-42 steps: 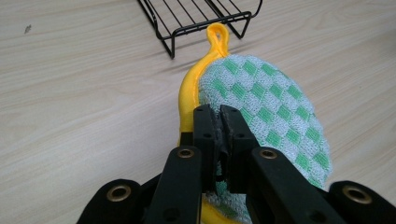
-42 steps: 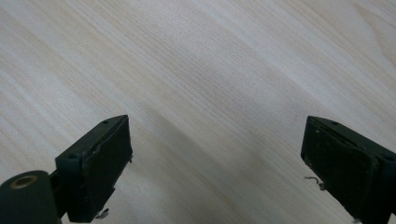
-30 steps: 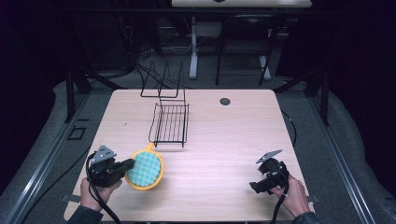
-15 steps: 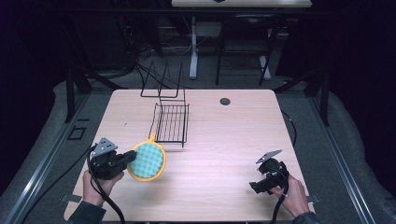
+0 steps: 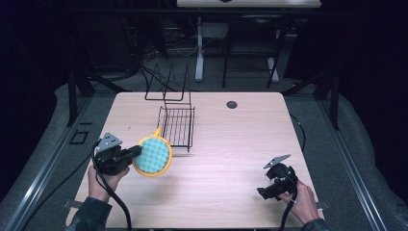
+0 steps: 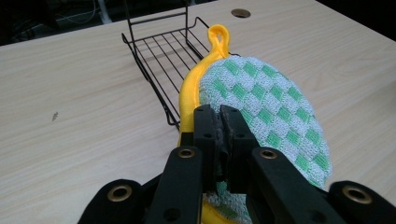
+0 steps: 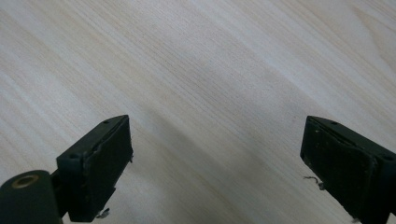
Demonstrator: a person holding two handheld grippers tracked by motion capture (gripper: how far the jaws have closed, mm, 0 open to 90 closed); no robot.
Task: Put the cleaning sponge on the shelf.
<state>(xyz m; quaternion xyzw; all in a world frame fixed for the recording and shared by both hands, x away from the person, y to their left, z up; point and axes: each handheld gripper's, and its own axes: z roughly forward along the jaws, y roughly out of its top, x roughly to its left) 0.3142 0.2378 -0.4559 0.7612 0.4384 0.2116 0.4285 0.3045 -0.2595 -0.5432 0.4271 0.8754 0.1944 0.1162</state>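
Clamping the pot holder (image 5: 153, 155), the left gripper (image 5: 133, 153) has carried it nearer the wire rack (image 5: 178, 126).

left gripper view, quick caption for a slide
Left gripper clamps a green-checked, yellow-edged pot holder beside the black wire rack.

Green-and-white checked pot holder (image 6: 266, 102) with yellow trim; black wire rack (image 5: 177, 126).
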